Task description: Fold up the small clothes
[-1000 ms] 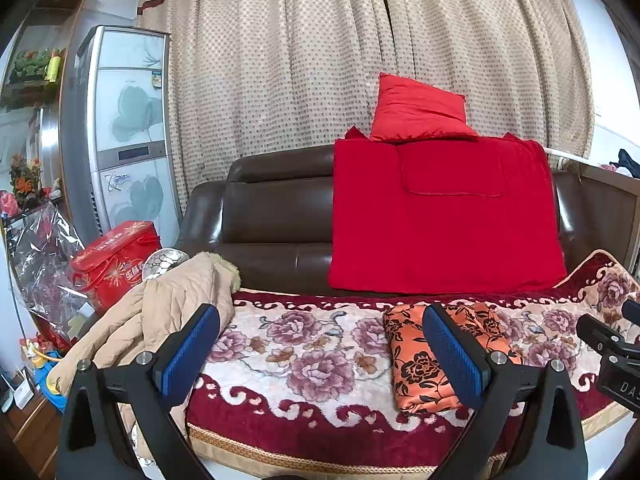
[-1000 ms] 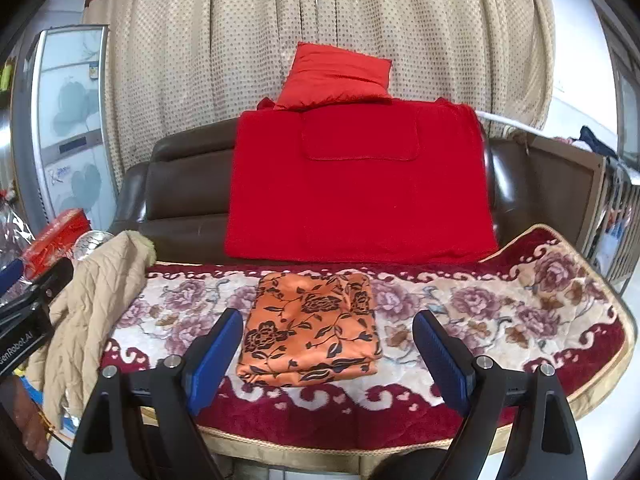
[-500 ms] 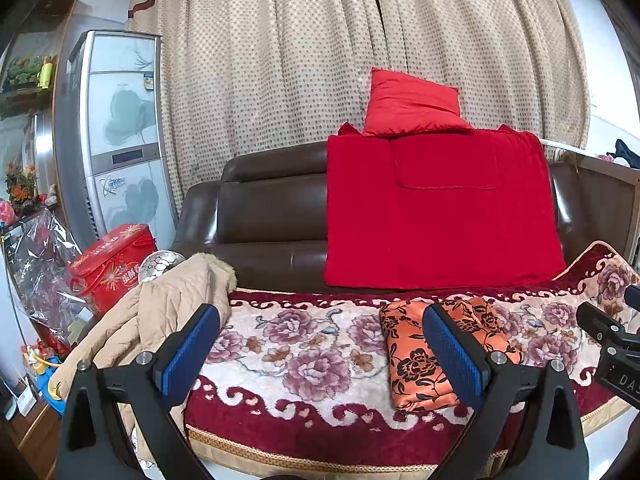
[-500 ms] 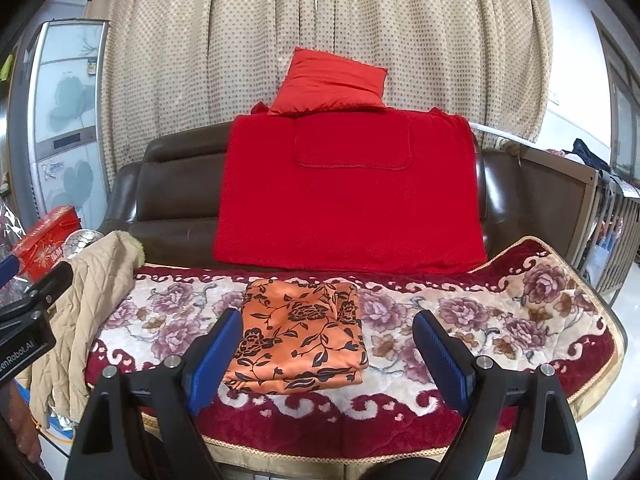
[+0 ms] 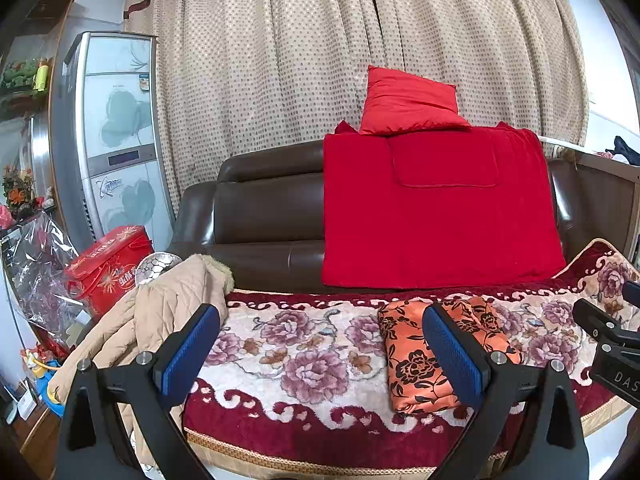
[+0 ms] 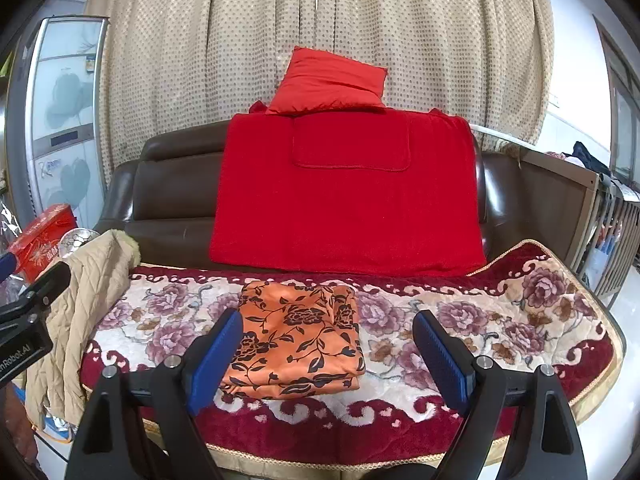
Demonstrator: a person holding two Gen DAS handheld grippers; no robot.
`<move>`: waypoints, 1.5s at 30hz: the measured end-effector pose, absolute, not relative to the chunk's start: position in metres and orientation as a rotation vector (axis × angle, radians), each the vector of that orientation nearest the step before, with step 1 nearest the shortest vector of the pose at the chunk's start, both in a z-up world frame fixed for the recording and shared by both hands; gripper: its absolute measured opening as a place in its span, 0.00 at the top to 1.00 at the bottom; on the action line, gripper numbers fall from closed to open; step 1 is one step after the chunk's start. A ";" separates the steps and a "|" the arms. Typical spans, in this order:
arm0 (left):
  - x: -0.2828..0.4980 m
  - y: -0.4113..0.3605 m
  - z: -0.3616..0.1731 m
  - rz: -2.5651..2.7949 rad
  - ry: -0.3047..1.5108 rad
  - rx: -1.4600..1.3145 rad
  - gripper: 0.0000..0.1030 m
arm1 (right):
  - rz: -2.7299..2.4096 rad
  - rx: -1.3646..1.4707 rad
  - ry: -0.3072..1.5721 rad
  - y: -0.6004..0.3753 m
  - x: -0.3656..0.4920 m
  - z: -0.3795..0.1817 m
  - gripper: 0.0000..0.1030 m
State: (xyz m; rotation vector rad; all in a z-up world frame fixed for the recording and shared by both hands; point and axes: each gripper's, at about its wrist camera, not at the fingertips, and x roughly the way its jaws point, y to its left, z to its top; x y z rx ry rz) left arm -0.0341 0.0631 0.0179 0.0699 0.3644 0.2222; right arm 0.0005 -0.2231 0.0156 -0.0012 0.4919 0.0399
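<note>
Across my brown leather sofa [image 6: 172, 200], a plush floral blanket [image 6: 500, 320] carries the folded orange cloth [image 6: 298, 340] mid-seat; both my hand-held grippers [image 5: 320, 356] [image 6: 328, 352] gape, empty.

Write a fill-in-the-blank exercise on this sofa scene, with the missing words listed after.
1. The orange black-flowered folded cloth lies on the ____ blanket covering the sofa seat.
2. The red square pillow sits on top of the brown leather sofa's ____.
3. The beige quilted jacket hangs over the sofa's ____.
4. Both the left gripper and the right gripper stand ____.

Missing words: floral; backrest; armrest; open
</note>
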 end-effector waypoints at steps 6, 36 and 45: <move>-0.034 0.064 0.018 0.222 0.363 0.067 0.02 | 0.038 -0.003 0.490 -0.223 0.001 0.016 0.13; -0.026 0.055 0.012 0.212 0.381 0.088 0.02 | 0.020 0.014 0.508 -0.228 0.010 0.005 0.13; -0.023 0.055 0.009 0.210 0.389 0.091 0.02 | 0.019 0.016 0.515 -0.228 0.012 0.002 0.13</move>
